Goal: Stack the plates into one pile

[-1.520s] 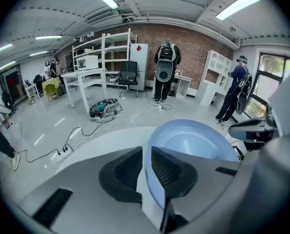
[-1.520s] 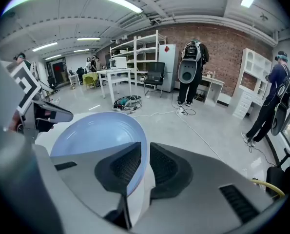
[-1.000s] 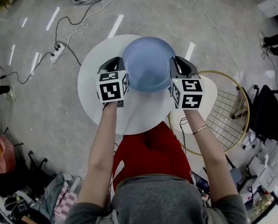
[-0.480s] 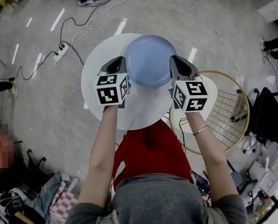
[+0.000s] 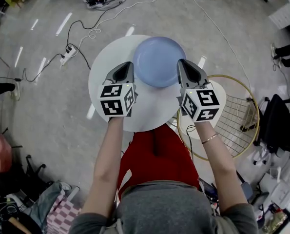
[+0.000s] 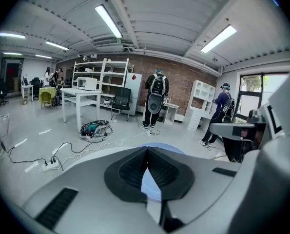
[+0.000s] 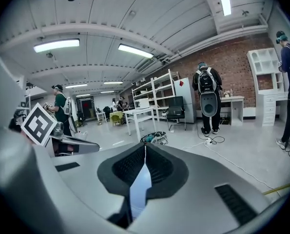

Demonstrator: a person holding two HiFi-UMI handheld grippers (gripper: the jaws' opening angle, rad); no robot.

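Blue plate (image 5: pixel 159 61) is held between the two tongs, over a round white table (image 5: pixel 102 77). Left tongs (image 5: pixel 129 67) are closed on the rim nearest them; a pale blue edge is seen pinched between the dark pads (image 6: pixel 130 169). Right tongs (image 5: pixel 182 65) are clamped on the opposite rim, with a blue sliver between their pads (image 7: pixel 160 167). A gold-rimmed wire rack (image 5: pixel 240 116) is noted beyond the right tongs' outer side.
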